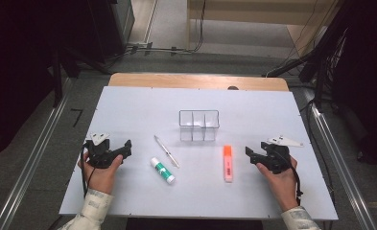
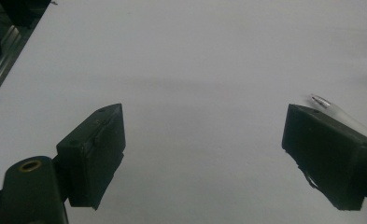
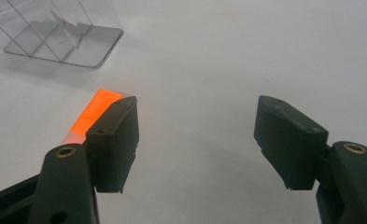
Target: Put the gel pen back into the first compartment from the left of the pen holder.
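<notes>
In the high view a clear three-compartment organiser (image 1: 199, 125) stands at the table's middle. In front of it lie a slim pen (image 1: 166, 151), a white and green glue stick (image 1: 162, 170) and an orange highlighter (image 1: 228, 163). My left gripper (image 1: 124, 152) rests on the table left of the pen, open, with nothing between its jaws (image 2: 204, 135); the pen's tip (image 2: 320, 100) shows past one jaw. My right gripper (image 1: 254, 152) rests right of the highlighter, open and empty (image 3: 197, 126). The highlighter's orange cap (image 3: 99, 109) sits partly behind one jaw, with the organiser (image 3: 59, 37) beyond.
The white tabletop (image 1: 143, 105) has bare room behind and beside the organiser. A wooden strip (image 1: 195, 81) runs along its far edge. Metal rails (image 1: 37, 153) flank the table on the floor, and dark equipment stands at both sides.
</notes>
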Demonstrator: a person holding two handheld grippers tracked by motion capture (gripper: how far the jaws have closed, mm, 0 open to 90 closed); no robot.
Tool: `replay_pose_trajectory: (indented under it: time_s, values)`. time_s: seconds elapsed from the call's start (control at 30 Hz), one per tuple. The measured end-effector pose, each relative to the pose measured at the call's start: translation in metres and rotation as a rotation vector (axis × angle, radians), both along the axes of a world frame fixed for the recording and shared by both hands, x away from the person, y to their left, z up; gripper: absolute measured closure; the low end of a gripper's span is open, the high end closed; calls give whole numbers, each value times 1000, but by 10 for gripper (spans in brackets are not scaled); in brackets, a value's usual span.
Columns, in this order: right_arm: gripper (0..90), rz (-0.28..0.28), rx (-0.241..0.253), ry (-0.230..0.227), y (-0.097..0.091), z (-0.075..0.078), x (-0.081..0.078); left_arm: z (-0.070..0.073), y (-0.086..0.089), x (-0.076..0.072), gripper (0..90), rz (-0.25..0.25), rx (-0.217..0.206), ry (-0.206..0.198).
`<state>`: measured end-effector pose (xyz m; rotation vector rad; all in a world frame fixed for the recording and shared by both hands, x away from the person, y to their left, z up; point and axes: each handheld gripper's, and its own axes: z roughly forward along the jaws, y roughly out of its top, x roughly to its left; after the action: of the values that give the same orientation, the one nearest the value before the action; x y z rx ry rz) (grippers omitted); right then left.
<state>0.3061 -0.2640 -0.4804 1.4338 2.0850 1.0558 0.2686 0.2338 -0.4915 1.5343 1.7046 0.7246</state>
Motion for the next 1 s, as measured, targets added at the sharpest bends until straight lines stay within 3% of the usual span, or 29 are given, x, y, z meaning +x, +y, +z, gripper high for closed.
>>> replay_pose_trajectory:
  time_s: [0.77,1.0]
  values:
    - [309,74,-27,-8,30,0,-2,-1,2,1,139,11,2,0]
    - [311,120,-31,-5,47,0,-3,-2,2,2,139,11,3,3]
